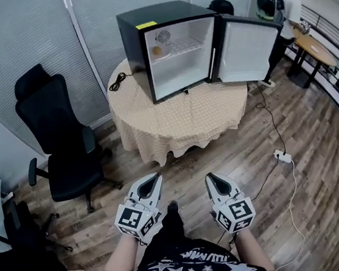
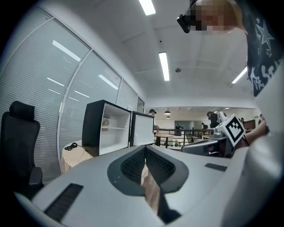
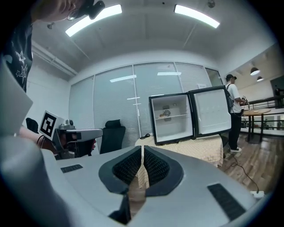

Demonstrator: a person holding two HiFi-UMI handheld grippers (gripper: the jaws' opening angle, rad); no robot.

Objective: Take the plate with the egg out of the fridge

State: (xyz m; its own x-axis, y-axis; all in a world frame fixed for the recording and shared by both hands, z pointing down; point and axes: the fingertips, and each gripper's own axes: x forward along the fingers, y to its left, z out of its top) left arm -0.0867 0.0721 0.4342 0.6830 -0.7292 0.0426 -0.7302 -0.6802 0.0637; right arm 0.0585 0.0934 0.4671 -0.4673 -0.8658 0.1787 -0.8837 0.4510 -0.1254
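A black mini fridge (image 1: 165, 46) stands on the round clothed table (image 1: 180, 121) with its door (image 1: 246, 50) swung open to the right. On its upper shelf lies the plate with the egg (image 1: 158, 51), also in the left gripper view as the plate (image 2: 105, 124) and in the right gripper view as the plate (image 3: 166, 113). Both grippers hang low in front of me, well short of the table. My left gripper (image 1: 155, 178) is shut and empty, its jaws (image 2: 144, 148) together. My right gripper (image 1: 211, 177) is likewise shut on nothing (image 3: 142, 147).
A black office chair (image 1: 59, 139) stands left of the table. A black cable (image 1: 117, 81) lies on the cloth beside the fridge. A power strip with cords (image 1: 282, 157) lies on the wooden floor at right. A person (image 1: 284, 19) stands at a table at back right.
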